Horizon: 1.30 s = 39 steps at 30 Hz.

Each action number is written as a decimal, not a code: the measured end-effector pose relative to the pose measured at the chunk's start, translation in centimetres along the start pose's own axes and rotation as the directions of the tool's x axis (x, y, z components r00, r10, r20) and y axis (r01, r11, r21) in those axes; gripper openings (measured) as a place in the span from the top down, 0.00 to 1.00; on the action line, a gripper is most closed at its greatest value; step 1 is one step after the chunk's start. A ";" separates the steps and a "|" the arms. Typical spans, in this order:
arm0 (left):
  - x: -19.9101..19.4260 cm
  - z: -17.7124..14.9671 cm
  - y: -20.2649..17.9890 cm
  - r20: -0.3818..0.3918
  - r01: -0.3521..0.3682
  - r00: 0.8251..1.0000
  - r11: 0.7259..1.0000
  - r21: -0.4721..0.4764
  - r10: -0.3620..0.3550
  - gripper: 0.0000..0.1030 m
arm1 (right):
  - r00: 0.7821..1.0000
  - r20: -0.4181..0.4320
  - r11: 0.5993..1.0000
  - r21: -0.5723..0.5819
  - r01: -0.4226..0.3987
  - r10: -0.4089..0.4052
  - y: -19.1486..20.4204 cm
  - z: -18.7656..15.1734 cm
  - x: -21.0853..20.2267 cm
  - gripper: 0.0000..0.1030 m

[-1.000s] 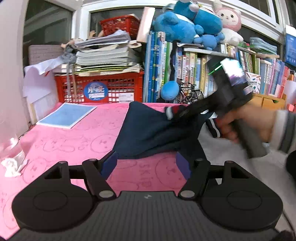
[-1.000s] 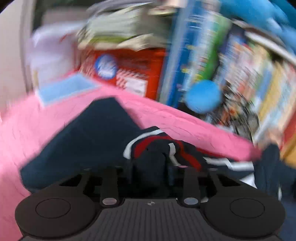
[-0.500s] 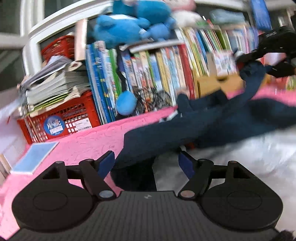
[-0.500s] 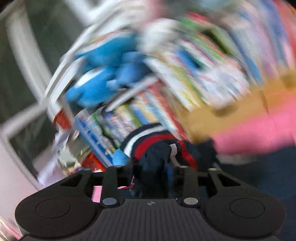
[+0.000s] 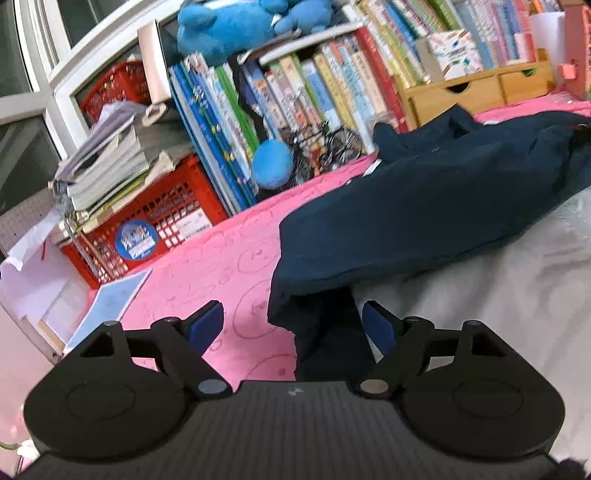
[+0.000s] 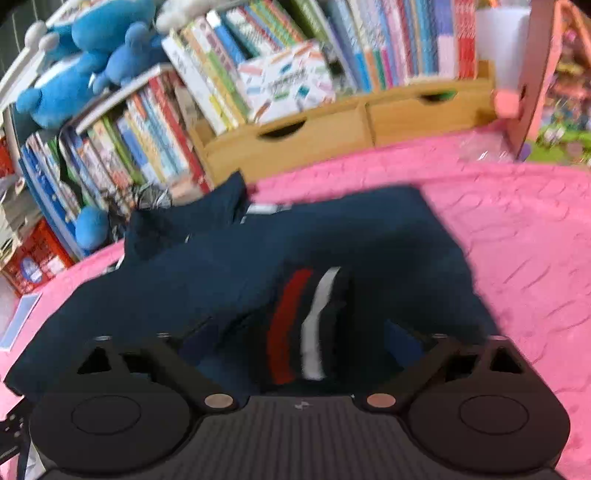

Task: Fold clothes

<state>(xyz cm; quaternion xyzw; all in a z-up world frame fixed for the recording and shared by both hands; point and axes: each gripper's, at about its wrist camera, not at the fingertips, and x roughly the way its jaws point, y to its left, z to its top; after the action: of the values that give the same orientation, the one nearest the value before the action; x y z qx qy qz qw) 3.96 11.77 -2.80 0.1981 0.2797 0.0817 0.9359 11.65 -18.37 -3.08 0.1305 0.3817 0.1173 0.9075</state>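
Observation:
A navy garment lies spread on the pink bed cover. My left gripper hovers low over its near left corner. The jaws are opening wide, with a hanging fold of navy cloth loose between the blue pads, which do not press it. In the right wrist view the garment fills the middle, and its red and white striped cuff lies on top. My right gripper straddles that cuff. Its jaws are closing, but both fingers still stand clear of the cloth.
Packed bookshelves, a red crate under stacked papers, blue plush toys and a wooden drawer unit line the back. A blue booklet lies at the left. A white cloth covers the bed on the right.
The right gripper swung the striped cuff across to the right, set it down on the garment and let go of it. The left gripper's jaws widened, and both views rolled.

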 end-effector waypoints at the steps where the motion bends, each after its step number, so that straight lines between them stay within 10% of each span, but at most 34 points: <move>1: 0.5 0.0 -0.1 -0.008 -0.020 1.000 1.000 -0.002 0.020 0.20 | 1.000 -0.017 1.000 -0.014 -0.009 0.009 0.3 0.0 0.4 0.71; 5: 2.0 1.7 0.5 0.049 -0.221 0.973 0.974 -0.056 0.224 0.22 | 0.993 0.115 0.965 -0.259 0.041 -0.011 5.2 3.0 0.1 0.83; 10: 2.4 1.3 0.0 0.028 -0.240 0.971 0.970 0.038 0.239 0.22 | 0.884 0.450 0.878 -0.464 0.113 0.124 10.1 5.5 -4.5 0.83; 18: -0.8 -1.2 0.3 0.022 -0.133 0.991 0.977 0.164 0.132 0.21 | 0.975 0.199 0.901 -0.397 0.174 -0.101 3.7 3.2 3.4 0.82; 29: -5.0 1.3 5.2 0.049 -0.108 0.993 0.994 0.034 0.106 0.13 | 0.980 0.176 0.899 -0.408 0.159 -0.094 2.3 1.6 4.8 0.78; 33: -4.1 3.3 6.4 0.067 0.024 0.998 0.994 -0.108 -0.017 0.13 | 0.981 0.175 0.908 -0.392 0.148 -0.084 2.2 2.0 5.2 0.77; 39: 1.1 7.2 -0.4 0.066 0.127 0.989 0.991 0.040 -0.130 0.16 | 0.980 0.180 0.903 -0.401 0.156 -0.090 2.4 1.9 5.2 0.77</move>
<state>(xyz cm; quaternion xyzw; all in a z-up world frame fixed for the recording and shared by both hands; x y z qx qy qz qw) 8.91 9.34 1.95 0.1989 0.2610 0.0095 0.9446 16.29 -14.78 -4.52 -0.0798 0.2833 0.1270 0.9472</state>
